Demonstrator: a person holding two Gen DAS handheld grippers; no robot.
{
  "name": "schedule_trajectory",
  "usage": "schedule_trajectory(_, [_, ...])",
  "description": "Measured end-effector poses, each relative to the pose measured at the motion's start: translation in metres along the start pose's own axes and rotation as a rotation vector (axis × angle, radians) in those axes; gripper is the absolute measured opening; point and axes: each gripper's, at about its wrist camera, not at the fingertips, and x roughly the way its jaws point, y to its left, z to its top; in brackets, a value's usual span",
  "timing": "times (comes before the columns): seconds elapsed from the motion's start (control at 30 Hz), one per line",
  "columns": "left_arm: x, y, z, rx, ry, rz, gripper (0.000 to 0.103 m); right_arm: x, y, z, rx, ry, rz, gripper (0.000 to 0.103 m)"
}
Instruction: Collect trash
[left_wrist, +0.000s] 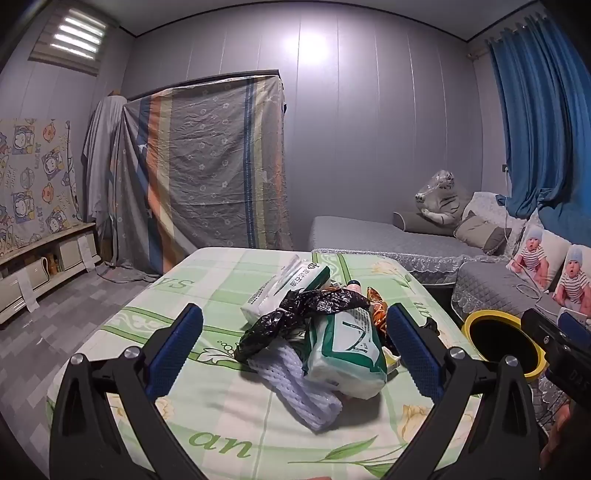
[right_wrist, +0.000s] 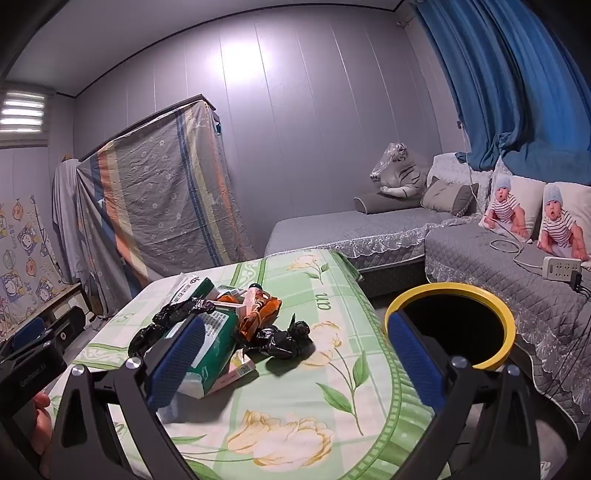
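Observation:
A pile of trash lies on the table with the green floral cloth (left_wrist: 221, 417): a green and white tissue pack (left_wrist: 347, 350), a white foam net (left_wrist: 295, 387), a crumpled black plastic bag (left_wrist: 306, 310), a second tissue pack (left_wrist: 288, 288) and an orange wrapper (right_wrist: 260, 314). Another black bag (right_wrist: 284, 341) lies apart. My left gripper (left_wrist: 291, 347) is open, its fingers on either side of the pile, empty. My right gripper (right_wrist: 295, 354) is open and empty, above the table's right side. The yellow-rimmed bin (right_wrist: 448, 325) stands right of the table.
A grey sofa (right_wrist: 369, 229) with cushions, a plush tiger (right_wrist: 399, 173) and a power strip (right_wrist: 561, 267) runs along the right. A sheet-covered cabinet (left_wrist: 199, 166) stands at the back. A low shelf unit (left_wrist: 40, 258) is on the left. Blue curtains hang right.

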Motion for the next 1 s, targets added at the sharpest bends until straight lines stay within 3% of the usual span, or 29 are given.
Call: schedule_trajectory(1.0, [0.0023,-0.0006,-0.0036,0.003,0.004,-0.006,0.095,-0.0002,0.0001,0.0004,0.003,0.004,0.002,0.096])
